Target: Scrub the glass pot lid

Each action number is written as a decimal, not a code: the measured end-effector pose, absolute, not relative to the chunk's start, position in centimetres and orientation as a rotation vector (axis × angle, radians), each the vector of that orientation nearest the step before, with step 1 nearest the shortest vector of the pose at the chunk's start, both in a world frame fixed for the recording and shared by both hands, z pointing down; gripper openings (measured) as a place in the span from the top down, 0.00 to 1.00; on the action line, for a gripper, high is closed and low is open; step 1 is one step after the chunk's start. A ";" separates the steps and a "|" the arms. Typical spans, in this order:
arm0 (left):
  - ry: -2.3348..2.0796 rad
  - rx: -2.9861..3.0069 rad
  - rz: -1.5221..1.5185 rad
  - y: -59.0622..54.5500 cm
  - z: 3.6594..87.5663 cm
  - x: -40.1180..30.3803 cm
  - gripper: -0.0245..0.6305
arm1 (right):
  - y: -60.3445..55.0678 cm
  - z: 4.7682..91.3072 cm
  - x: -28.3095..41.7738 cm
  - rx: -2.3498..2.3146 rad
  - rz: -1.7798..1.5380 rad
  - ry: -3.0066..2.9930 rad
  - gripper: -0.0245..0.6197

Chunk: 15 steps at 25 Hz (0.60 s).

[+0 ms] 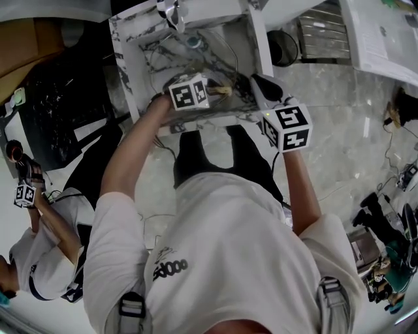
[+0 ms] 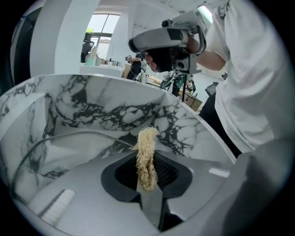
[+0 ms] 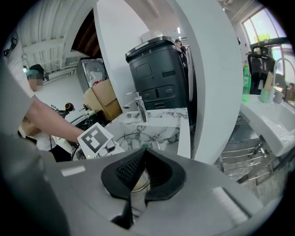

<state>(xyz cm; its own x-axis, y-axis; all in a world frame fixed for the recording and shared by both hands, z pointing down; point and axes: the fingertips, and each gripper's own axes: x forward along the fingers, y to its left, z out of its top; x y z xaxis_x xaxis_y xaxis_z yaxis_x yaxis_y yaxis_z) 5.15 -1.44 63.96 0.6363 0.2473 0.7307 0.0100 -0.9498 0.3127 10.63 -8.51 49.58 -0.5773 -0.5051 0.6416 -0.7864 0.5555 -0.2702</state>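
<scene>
Pinching the scrubber [image 2: 147, 143] by one end, my left gripper [image 2: 148, 166] risked dropping it; my right gripper [image 3: 142, 154], closed empty, left the lid [image 2: 69, 150] unsteadied.

We lean over a marble sink [image 1: 128, 68], both arms stretched forward. Our left gripper [image 1: 212, 91] reaches into it with a pale scrubber [image 1: 224, 91] at its tip. Our right gripper [image 1: 260, 79] sits by the sink's right wall. A tap [image 1: 173, 12] stands at the far end.
</scene>
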 end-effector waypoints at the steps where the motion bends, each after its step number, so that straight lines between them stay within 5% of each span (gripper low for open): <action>1: 0.253 2.570 1.221 -0.8 64.2 4.9 0.88 | -8.4 49.7 10.3 1.042 0.752 -2.288 0.96; 15: 0.734 2.426 1.450 4.6 66.8 -1.0 0.88 | -8.2 50.1 8.2 1.197 0.812 -2.227 0.96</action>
